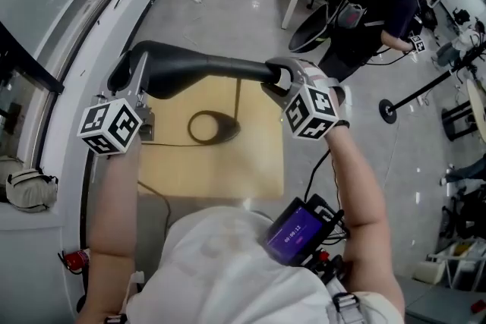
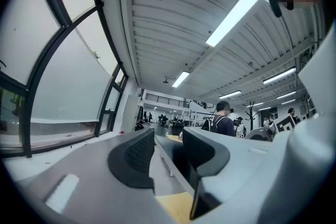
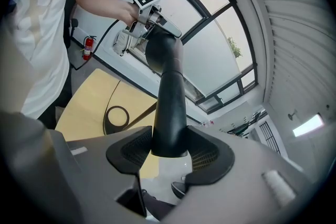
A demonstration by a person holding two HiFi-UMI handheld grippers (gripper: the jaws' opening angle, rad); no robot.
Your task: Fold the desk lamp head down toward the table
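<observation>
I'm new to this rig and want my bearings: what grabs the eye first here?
The long black desk lamp head stretches across above the pale wooden table, one end clamped in the right tongs. The left tongs stand open and empty near its other end. The lamp's black oval ring base lies on the table below.

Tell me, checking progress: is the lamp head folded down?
Not yet. The lamp head hangs above the table, its end clamped in the right gripper.
</observation>
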